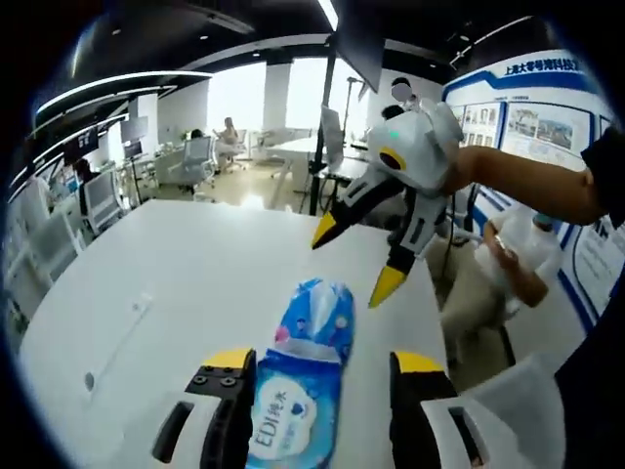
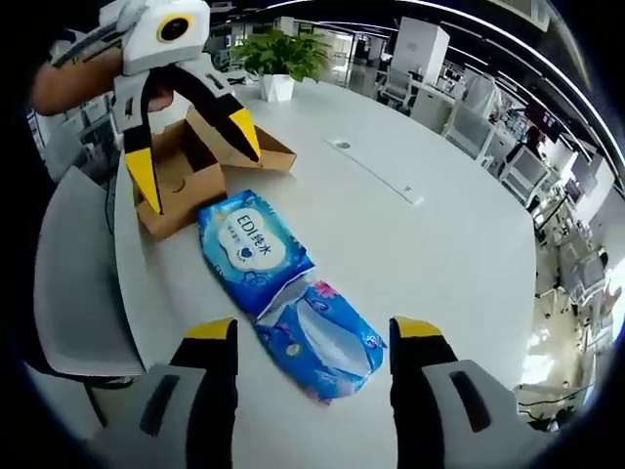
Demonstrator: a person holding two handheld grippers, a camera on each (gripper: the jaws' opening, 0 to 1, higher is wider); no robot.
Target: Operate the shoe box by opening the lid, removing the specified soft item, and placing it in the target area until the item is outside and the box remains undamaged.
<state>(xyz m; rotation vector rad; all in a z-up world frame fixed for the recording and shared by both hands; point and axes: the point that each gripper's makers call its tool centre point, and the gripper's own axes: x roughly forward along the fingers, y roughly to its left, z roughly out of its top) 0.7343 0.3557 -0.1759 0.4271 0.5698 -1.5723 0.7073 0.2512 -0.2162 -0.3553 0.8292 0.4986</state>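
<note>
Blue soft plastic wipes packet [image 2: 278, 283] lies on the white counter [image 2: 430, 225], outside the open brown cardboard shoe box [image 2: 200, 161]. Both tongs, left [image 2: 190, 147] and right [image 1: 361, 264], hang wide open, empty. Best withdraw clear of the box.

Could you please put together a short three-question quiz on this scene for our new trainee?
1. True or false: the blue wipes packet lies on the white table, outside the cardboard shoe box.
2. Which is nearer the shoe box: A) the left tool or B) the right tool?
3. Fill in: in the right gripper view, a potted ____ stands at the table's far end.

Key
1. True; the packet rests flat between both tools.
2. A; the left tool hangs open right by the box.
3. plant.
</note>
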